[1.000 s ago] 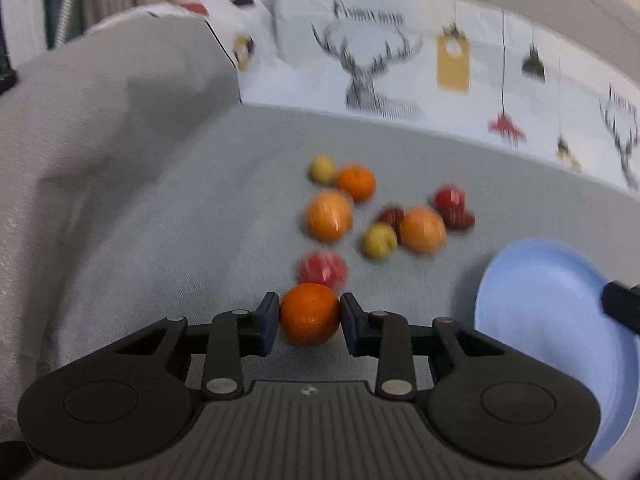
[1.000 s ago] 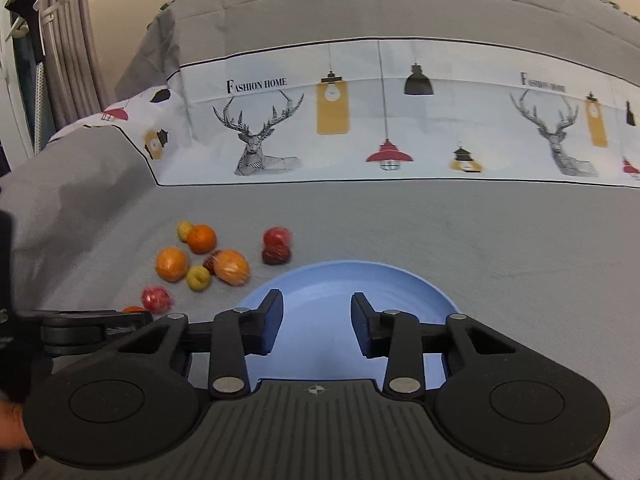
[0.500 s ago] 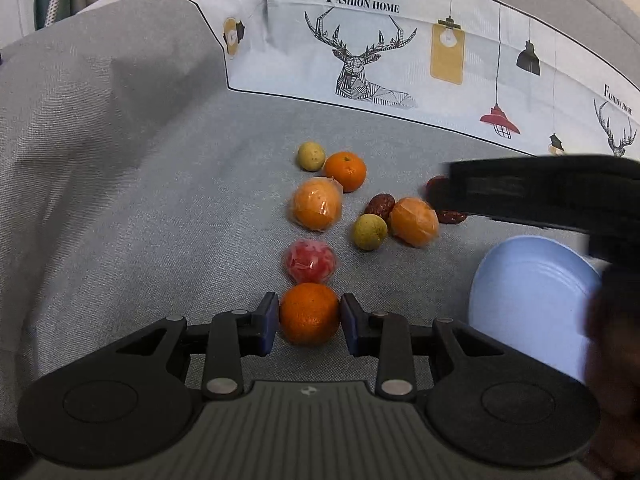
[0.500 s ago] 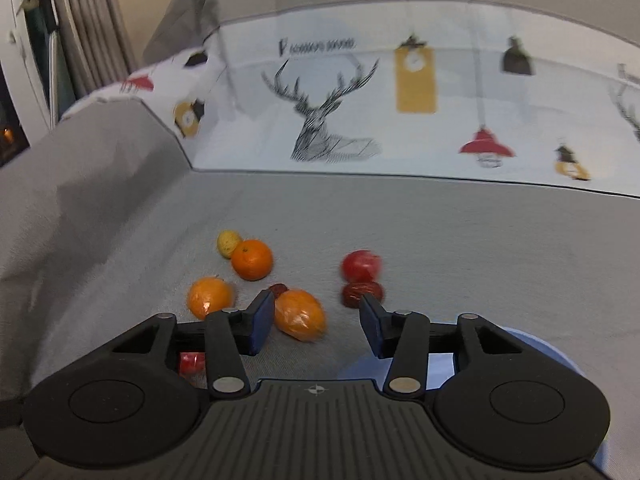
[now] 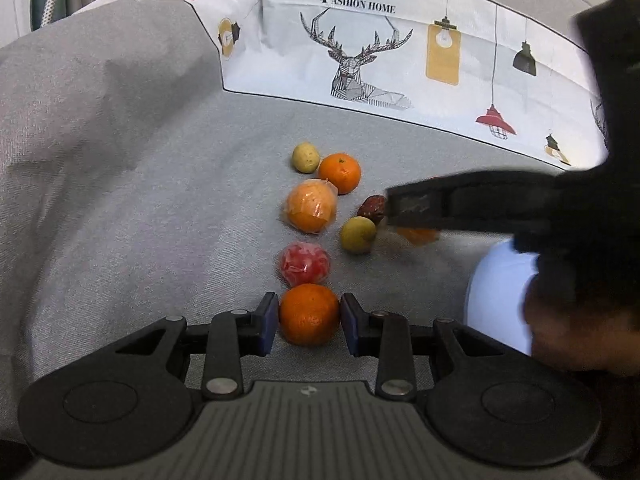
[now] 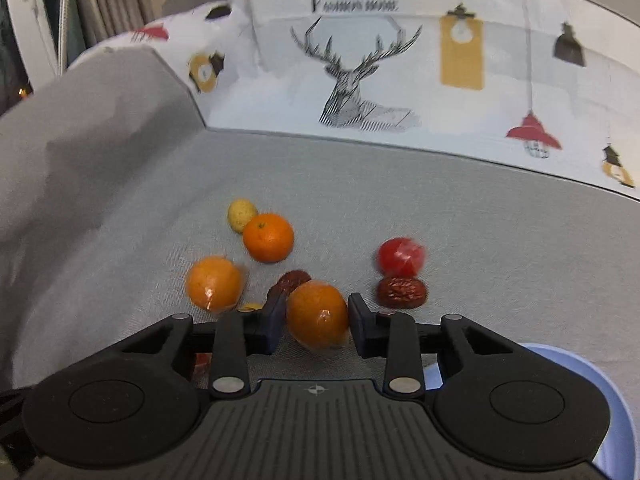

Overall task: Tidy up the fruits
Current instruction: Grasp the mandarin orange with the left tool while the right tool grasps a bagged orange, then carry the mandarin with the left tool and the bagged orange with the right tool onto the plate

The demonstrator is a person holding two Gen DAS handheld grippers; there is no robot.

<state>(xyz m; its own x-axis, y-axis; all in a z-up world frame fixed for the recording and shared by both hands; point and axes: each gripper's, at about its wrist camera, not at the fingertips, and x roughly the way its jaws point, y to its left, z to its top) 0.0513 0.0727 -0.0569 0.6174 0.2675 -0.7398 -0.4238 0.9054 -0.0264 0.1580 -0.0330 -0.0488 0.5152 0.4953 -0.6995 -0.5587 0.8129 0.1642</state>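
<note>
Currently the right gripper (image 6: pixel 316 322) is closing on a wrapped orange (image 6: pixel 317 316) that sits squarely between its jaws on the grey cover (image 6: pixel 460 216), its long axis slanting slightly across the gap. The blue plate (image 6: pixel 608 412) lies just to its right, nearer this hand. The left gripper (image 5: pixel 309 318) is clenched on a bare orange (image 5: pixel 309 314), low over the cover.
</note>
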